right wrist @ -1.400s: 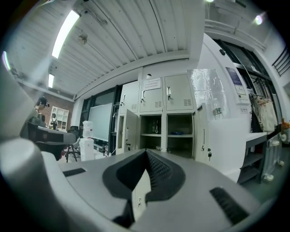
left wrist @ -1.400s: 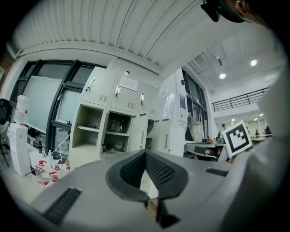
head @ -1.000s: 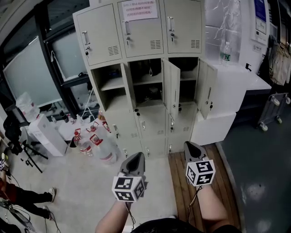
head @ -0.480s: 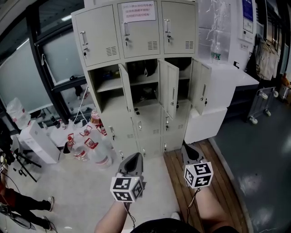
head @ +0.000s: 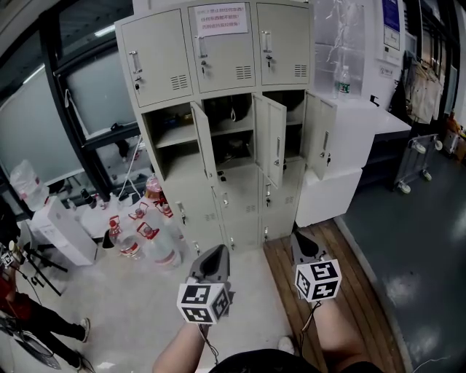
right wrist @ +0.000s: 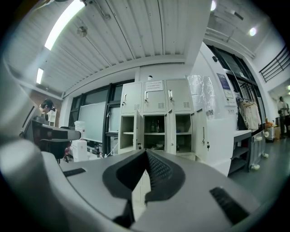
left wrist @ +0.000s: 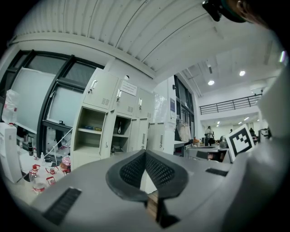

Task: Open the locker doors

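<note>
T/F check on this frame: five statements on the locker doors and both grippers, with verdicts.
1. All three top-row doors of the beige metal locker cabinet are shut. True.
2. The middle-row doors are all shut. False: all three stand open.
3. The left gripper grips a door handle. False: its jaws are together on nothing, well short of the cabinet.
4. The right gripper is shut and empty. True.
5. A white paper notice is stuck on the top middle door. True.
</note>
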A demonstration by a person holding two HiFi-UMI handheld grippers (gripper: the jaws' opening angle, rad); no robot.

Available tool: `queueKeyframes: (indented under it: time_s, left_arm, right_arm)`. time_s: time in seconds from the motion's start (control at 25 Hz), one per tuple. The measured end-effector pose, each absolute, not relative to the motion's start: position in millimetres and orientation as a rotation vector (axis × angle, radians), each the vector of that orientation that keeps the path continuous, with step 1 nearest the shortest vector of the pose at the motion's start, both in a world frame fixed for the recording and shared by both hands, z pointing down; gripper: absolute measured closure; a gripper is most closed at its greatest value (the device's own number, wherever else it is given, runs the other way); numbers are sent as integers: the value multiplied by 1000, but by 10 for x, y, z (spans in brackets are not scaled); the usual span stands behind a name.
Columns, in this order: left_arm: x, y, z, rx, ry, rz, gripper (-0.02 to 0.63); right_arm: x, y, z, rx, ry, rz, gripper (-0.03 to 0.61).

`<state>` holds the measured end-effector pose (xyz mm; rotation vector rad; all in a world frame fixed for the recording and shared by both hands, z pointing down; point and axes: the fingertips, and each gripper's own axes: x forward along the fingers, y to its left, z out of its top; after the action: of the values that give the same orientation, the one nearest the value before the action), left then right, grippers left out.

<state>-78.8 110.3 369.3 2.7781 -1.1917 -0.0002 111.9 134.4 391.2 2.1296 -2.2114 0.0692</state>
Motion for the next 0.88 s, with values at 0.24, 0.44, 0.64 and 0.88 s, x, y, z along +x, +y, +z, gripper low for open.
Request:
queueKeyframes:
  time_s: [0.24,0.44,0.64,0.88]
  left_arm:
    - [-790,1157,3688,2780,-1197,-6,614]
    - [-764,1195,3652,2778,-1198,-16,613]
    - [-720,1208,3655,2779,-1199,-15,614]
    - [-677,1217,3649,2777,-1199,-17,614]
  right_arm:
    - [1128,1387,3918,2132,-2219,71,578]
    - [1155,1410,3896,2124,-2224,73,578]
    - [1192,1419,3901,2118,-2227,74,578]
    - [1222,1428,3913,2108,-2229,76,578]
